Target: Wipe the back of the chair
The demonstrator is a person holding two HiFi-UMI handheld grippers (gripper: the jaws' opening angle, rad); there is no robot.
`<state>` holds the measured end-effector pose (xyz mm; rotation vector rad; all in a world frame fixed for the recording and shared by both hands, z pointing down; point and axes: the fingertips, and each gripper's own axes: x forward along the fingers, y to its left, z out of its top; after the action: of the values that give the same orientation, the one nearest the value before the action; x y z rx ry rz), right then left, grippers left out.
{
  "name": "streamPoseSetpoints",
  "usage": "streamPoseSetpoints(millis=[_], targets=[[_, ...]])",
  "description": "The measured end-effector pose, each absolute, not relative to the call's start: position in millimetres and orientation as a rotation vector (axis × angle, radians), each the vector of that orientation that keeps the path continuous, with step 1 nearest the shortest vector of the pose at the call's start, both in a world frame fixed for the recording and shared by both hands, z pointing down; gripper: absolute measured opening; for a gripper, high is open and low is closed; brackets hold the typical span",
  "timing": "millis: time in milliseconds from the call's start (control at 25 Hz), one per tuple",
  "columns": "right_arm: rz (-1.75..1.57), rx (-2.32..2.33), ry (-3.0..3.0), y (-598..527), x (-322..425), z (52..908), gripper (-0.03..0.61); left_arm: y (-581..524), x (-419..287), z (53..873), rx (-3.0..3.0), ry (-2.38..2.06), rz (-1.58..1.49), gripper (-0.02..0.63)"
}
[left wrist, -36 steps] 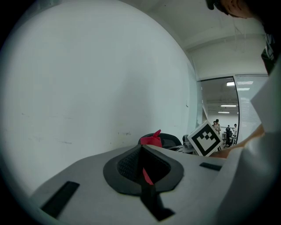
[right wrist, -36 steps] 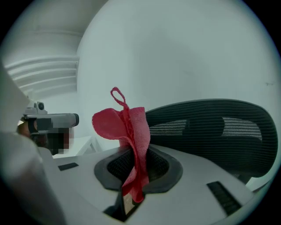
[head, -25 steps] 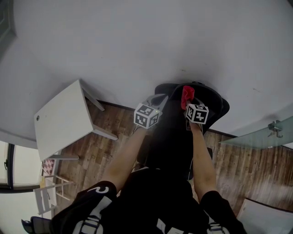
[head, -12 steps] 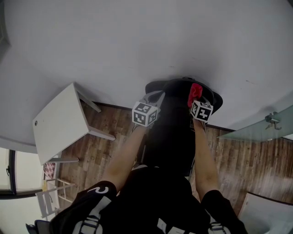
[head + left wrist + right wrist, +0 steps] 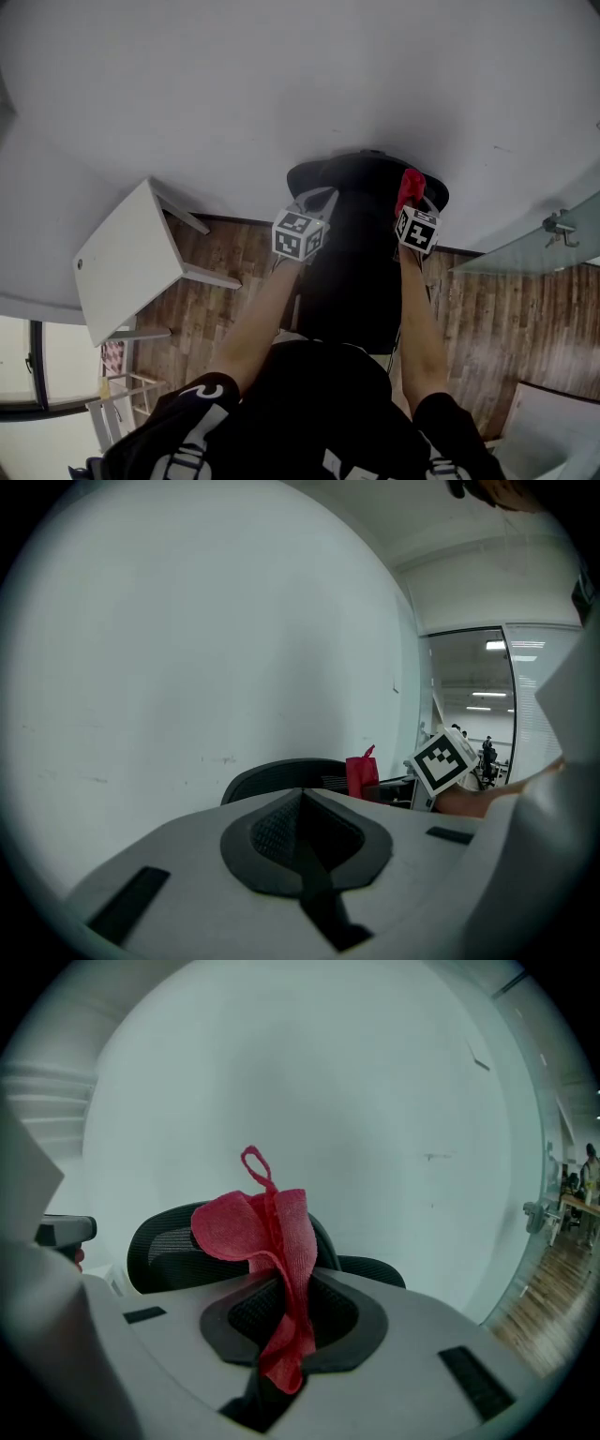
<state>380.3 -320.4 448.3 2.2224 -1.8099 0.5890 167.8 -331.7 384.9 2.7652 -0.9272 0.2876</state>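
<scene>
Gripping a red cloth [image 5: 272, 1222], the right gripper [image 5: 286, 1326] has its 2 jaws closed on the fabric's lower fold, while most of the cloth stands loose above them with a small loop at the top. In the head view this cloth [image 5: 409, 184] sits at the upper right rim of the black mesh chair [image 5: 361, 244], which stands against the white wall directly ahead of the person. Whether fabric touches mesh cannot be told. The left gripper [image 5: 302, 832] has its jaws pressed together with nothing between them, and it hovers beside the upper left of the chair back.

The wipe itself looks barely begun. To do it well, the loose upper fold should probably be laid flat against the mesh, not dragged edge-on, then drawn across the back in overlapping passes. The pinch is small, so firm pressure could pull the cloth free. The chair may swivel, so the left gripper could steady it.
</scene>
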Motion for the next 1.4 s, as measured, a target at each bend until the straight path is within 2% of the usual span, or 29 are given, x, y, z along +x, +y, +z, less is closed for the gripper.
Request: streamPoseSetpoints(millis=[360,640,1400], targets=[[0.599,2.322,-1.741,-287,401,446,0.072,-324,163,389,2.765,-0.901,0.289,0.025],[0.592,2.361,-1.719,-263,377,445,0.072,-315,138,392,2.776,-0.837,0.259,0.025],[0.486,2.242,-1.928,-275,159,430,0.069,-314,-21,398,2.771,-0.702,0.138,0.025]])
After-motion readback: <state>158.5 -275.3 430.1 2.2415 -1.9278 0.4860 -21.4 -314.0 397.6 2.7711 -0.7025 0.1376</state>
